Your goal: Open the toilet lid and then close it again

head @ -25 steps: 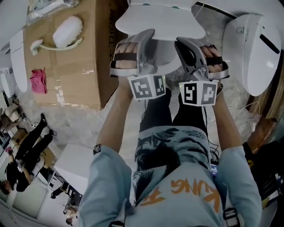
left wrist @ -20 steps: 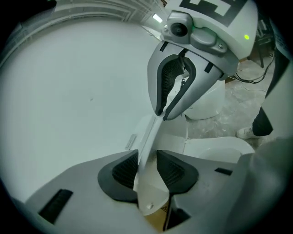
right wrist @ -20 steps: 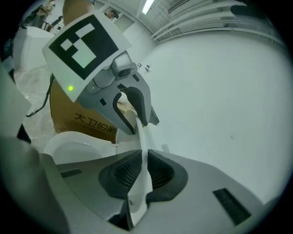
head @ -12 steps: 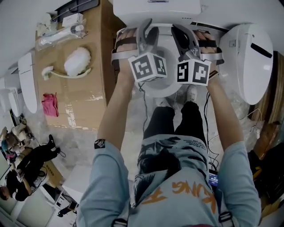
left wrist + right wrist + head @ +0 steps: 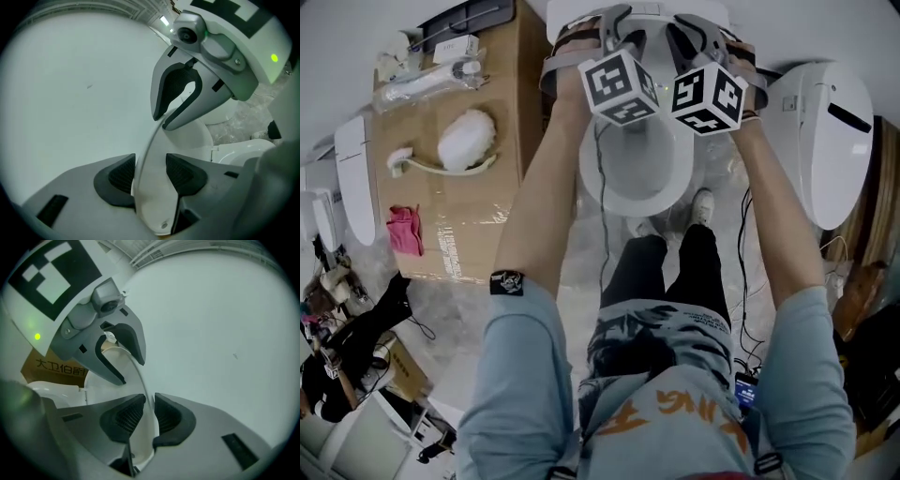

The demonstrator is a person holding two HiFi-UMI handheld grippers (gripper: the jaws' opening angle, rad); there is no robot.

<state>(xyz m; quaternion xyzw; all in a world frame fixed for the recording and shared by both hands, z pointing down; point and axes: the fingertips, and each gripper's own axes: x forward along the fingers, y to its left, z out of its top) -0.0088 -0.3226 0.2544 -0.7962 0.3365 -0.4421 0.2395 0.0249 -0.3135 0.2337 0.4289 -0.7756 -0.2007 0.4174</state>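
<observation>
**Lid up: let go clean, then bring it down slow**

Judged as the turn from opening to closing, with the toilet lid [image 5: 154,201] raised upright behind the toilet bowl [image 5: 602,192]. Make sure of the lid's backward lean, away from the bowl, before freeing both sides; otherwise risk of a drop and a slam. For the way down, take the rim again at matching spots left and right above the bowl, keep both hands level, and lower in one slow arc rather than letting go halfway.

Left gripper [image 5: 150,176]: spread wide, having just been opening, with the lid's rim loose between the pads, not pinched. Right gripper [image 5: 149,411]: nearly closed, pinching the thin rim of the lid on the other side above the bowl, though eased a touch in the last instant. Better not to release that side until sure of the lid's rest.
</observation>
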